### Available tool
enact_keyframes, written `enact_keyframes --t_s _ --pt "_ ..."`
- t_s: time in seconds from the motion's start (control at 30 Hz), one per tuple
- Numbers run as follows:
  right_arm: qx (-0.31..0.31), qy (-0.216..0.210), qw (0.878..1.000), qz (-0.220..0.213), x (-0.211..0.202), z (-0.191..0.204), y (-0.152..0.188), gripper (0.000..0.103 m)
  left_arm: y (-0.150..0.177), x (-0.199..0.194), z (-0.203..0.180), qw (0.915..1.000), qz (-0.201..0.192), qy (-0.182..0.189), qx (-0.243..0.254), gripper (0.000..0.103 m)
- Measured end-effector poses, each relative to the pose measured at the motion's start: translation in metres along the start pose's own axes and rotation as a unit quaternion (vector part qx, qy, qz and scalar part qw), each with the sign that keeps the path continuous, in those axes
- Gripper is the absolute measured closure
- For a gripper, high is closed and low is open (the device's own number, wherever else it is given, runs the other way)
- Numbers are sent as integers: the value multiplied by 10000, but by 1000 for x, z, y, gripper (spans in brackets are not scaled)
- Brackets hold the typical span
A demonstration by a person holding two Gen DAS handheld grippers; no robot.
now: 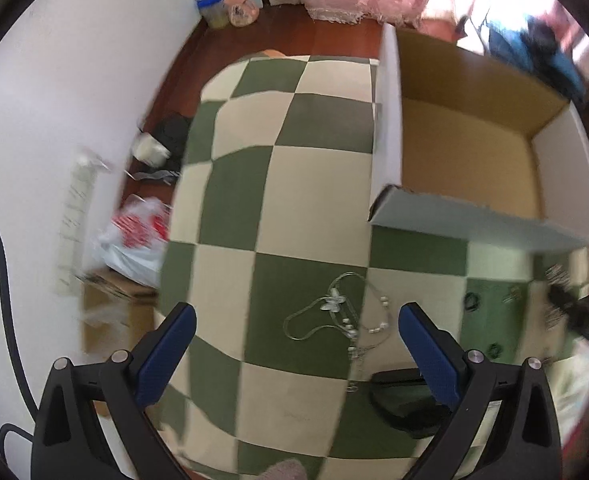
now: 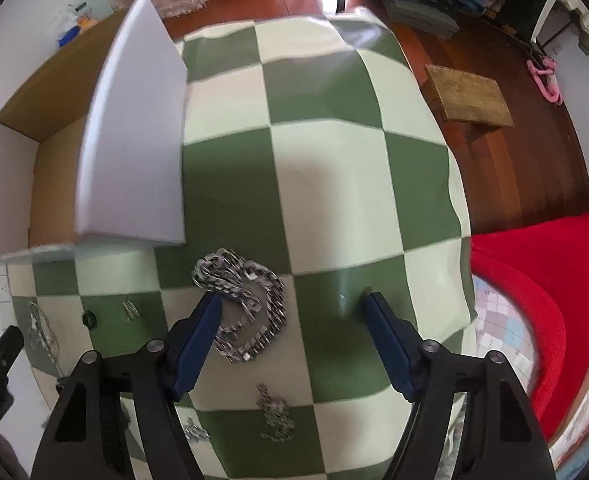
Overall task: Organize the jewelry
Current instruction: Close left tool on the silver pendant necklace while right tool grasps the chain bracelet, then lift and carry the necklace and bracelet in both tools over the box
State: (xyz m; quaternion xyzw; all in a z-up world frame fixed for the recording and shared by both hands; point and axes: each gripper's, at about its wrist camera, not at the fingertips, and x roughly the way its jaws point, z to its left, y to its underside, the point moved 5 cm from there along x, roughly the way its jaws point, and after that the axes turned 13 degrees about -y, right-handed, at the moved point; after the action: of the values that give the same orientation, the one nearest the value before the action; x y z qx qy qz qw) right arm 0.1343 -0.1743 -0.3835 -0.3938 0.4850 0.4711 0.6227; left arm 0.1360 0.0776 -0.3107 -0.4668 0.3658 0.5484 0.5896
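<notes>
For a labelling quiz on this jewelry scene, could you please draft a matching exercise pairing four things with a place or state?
Things:
1. Butterfly necklace
2. Chunky chain
3. Box
4. Left gripper

Place or state:
A. Open, nothing in view inside
B. Heaped by the right gripper's left fingertip
C. Open, holding nothing
D. Spread out ahead between the left gripper's fingers

Pairs: 1-D, 2-B, 3-A, 4-C
</notes>
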Motion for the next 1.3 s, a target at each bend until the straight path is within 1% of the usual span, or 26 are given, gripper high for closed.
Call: enact_keyframes --t_s 0.07,0.1,0.13,0.17,0.2,0.23,0.3,0.37,0.4,0.43,0.47,0.5,0.57,0.6,0.67,0.7,0.77,0.8,0.83,0.97,1.03,1.13,1.2,1.3 --pt "-92 -19 9999 -59 -1 6 0 38 0 0 4 9989 96 408 -188 0" --pt "-147 -24 9999 -89 -1 9 0 46 0 -2 4 9983 134 507 -236 0" --pt "-212 -21 9997 -116 -2 11 0 57 1 -2 2 9972 177 678 -268 2" --pt "-304 -27 9994 -139 -3 15 0 64 2 -2 0 9962 225 803 -263 5" --pt "-351 -17 9993 -146 -3 18 0 80 2 -1 -2 9958 277 842 -235 6" --pt "-384 -14 9992 -133 -4 20 1 85 4 2 -8 9948 378 929 -169 9" --pt "-423 -32 9991 -58 -3 23 3 85 7 8 -17 9933 560 1005 -75 13" --pt "-424 -74 9991 -1 -4 23 5 86 12 18 -25 9923 792 955 47 30" --pt "-415 -120 9991 43 -4 23 5 86 14 24 -28 9929 863 803 153 36" --pt "-390 -166 9991 92 -3 22 6 86 17 28 -30 9931 923 687 232 43" --pt "-362 -203 9991 129 -5 20 4 86 19 30 -31 9935 929 590 288 44" --pt "-346 -226 9990 153 -5 16 2 86 19 29 -32 9948 838 494 310 44" --pt "-299 -255 9990 224 -5 14 3 86 21 27 -34 9959 695 427 389 53" --pt "-254 -274 9990 259 -6 12 5 86 21 27 -35 9961 669 413 405 56" --pt "-240 -256 9989 298 -6 10 7 86 22 25 -37 9961 622 413 461 71" --pt "-241 -237 9990 306 -6 11 7 86 22 24 -37 9960 599 417 511 75" --pt "-296 -140 9989 343 -5 11 6 86 20 23 -38 9958 588 430 553 89" --pt "-291 -99 9989 361 -4 12 6 86 20 22 -38 9957 560 432 597 92" --pt "-286 -67 9989 374 -4 12 5 86 16 24 -37 9956 546 432 630 100" --pt "-330 122 9984 438 -4 16 4 86 12 24 -32 9953 464 493 690 101" --pt "-288 81 9986 430 -4 16 3 86 10 22 -30 9958 334 468 712 101" --pt "-132 -98 9994 300 -8 13 1 87 7 13 -25 9957 158 536 741 101" --pt "-77 -187 9996 203 -13 10 2 103 6 7 -22 9953 87 600 760 101" --pt "105 -373 9990 233 -21 12 7 103 4 -4 -19 9945 -16 675 796 101"
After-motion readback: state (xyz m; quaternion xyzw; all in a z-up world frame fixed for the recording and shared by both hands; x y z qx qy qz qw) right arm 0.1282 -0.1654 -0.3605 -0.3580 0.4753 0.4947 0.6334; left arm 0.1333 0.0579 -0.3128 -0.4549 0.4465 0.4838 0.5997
